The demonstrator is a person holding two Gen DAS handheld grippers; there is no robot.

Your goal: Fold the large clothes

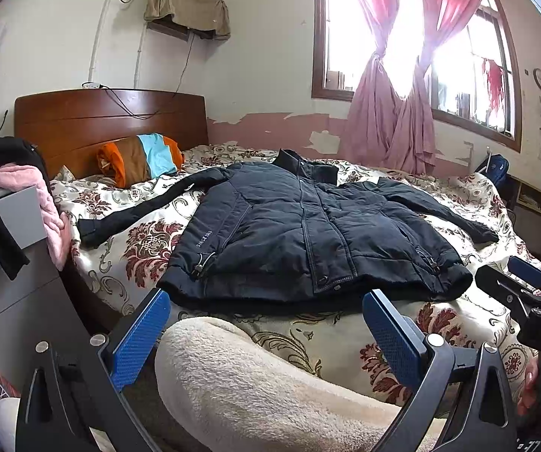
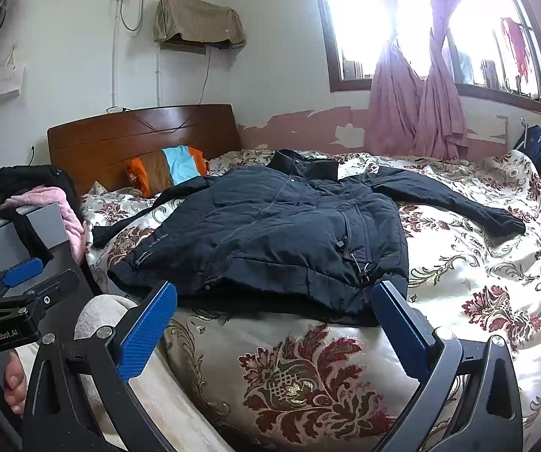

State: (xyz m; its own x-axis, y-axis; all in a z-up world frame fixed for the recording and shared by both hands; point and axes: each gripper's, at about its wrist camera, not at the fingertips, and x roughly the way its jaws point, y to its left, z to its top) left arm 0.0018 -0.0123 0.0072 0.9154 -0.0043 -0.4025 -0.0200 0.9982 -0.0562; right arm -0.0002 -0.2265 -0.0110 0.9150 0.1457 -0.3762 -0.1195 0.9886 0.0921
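Bare quilt (image 2: 496,263) open at frame right, jacket (image 2: 270,233) filling centre, pillow (image 2: 168,169) upper left, cabinet (image 2: 17,237) blocking left edge.

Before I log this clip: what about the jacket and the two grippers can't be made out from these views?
- Jacket back: both views, face-down on the bedspread.
- Its hem lettering: too small in both.
- Right gripper jaw gap in the left wrist view: seen side-on, near the frame edge.
- Left gripper in the right wrist view: likewise.

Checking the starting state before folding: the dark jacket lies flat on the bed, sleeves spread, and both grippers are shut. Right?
Not quite: both the left gripper and the right gripper are open, as each wrist view shows. The jacket does lie flat on the bed, sleeves spread.
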